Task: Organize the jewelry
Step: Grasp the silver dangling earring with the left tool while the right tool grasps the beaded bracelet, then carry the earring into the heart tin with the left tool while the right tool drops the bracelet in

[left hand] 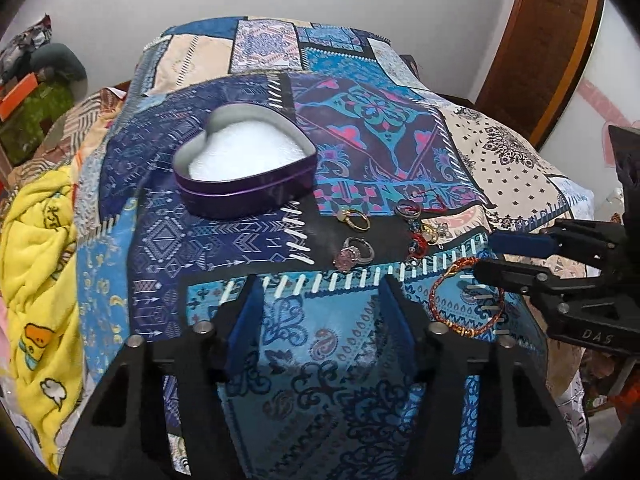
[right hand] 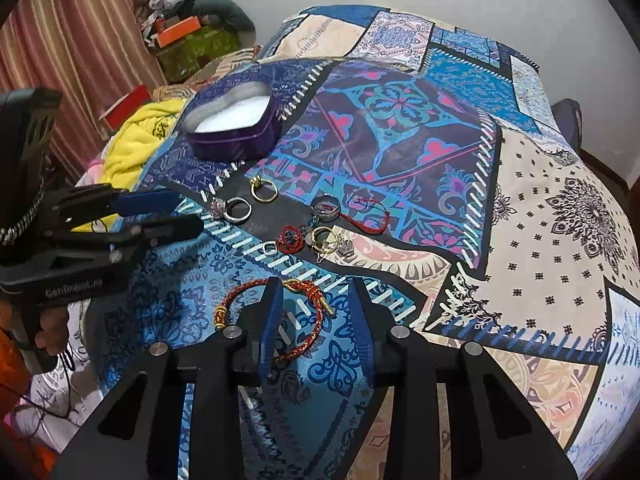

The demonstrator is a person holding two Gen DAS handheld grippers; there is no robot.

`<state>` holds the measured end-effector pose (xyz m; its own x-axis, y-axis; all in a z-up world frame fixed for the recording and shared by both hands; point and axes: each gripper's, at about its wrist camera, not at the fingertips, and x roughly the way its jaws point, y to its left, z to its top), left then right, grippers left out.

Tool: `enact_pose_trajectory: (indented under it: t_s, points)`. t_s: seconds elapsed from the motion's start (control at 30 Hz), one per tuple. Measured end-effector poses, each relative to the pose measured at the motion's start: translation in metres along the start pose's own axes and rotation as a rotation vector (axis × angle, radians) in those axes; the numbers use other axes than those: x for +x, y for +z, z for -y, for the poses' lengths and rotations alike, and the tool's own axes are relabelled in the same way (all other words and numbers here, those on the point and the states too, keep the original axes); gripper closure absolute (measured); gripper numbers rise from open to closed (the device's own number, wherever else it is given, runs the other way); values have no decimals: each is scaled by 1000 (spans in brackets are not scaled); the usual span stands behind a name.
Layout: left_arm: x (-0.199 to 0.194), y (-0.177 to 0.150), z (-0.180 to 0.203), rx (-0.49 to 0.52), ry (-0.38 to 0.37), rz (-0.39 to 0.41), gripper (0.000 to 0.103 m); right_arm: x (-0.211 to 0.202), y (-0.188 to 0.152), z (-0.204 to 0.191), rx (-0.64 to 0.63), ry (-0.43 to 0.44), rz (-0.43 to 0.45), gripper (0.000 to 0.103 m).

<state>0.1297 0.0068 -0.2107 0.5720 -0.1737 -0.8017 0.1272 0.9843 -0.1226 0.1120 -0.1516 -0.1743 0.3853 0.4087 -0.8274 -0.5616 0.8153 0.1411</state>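
A purple heart-shaped tin [left hand: 244,196] [right hand: 236,140] with a white lining stands open on the patchwork cloth. In front of it lie a gold ring [left hand: 354,218] [right hand: 262,190], a silver ring with a pink stone [left hand: 354,256] [right hand: 232,208], a dark ring on a red cord [right hand: 326,206], red and gold earrings [right hand: 316,238] and a red-gold braided bracelet [left hand: 466,300] [right hand: 296,320]. My left gripper [left hand: 316,312] [right hand: 188,212] is open and empty, near the silver ring. My right gripper [right hand: 316,312] [left hand: 486,256] is open, its fingers astride the bracelet's right side.
The patchwork cloth [right hand: 540,240] covers a raised surface that drops off at the edges. A yellow blanket [left hand: 36,280] lies at the left. Boxes and clutter [right hand: 188,36] stand by the far wall. A wooden door [left hand: 536,52] is at the right.
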Motion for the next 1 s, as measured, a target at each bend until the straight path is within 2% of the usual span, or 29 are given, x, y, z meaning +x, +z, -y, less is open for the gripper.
enact_pose_trajectory:
  t_s: [0.07, 0.23, 0.37, 0.47, 0.53, 0.6, 0.67, 0.83, 1.0]
  points:
    - [3, 2, 0, -1, -6, -3, 61, 4, -2, 1, 6, 7, -15, 73]
    - [6, 7, 2, -1, -50, 6, 64, 11, -7, 5, 16, 2, -31, 80]
    - [14, 10, 5, 13, -50, 0, 66, 9, -8, 8, 40, 17, -23, 91]
    - [20, 12, 7, 23, -52, -1, 68, 7, -9, 8, 50, 21, -13, 95]
    - [23, 13, 9, 34, -46, 1, 74, 5, -8, 7, 53, 18, -4, 96]
    - [26, 13, 12, 46, -40, 1, 84, 2, -7, 8, 58, 20, 8, 96]
    - [27, 13, 13, 50, -44, 1, 88, -4, -4, 9, 63, 22, 25, 96]
    - [20, 12, 13, 35, -57, 2, 88, -18, 6, 6, 55, 6, 74, 96]
    - [2, 12, 11, 19, -58, 40, 88, -36, 21, 0, 40, -11, 136, 96]
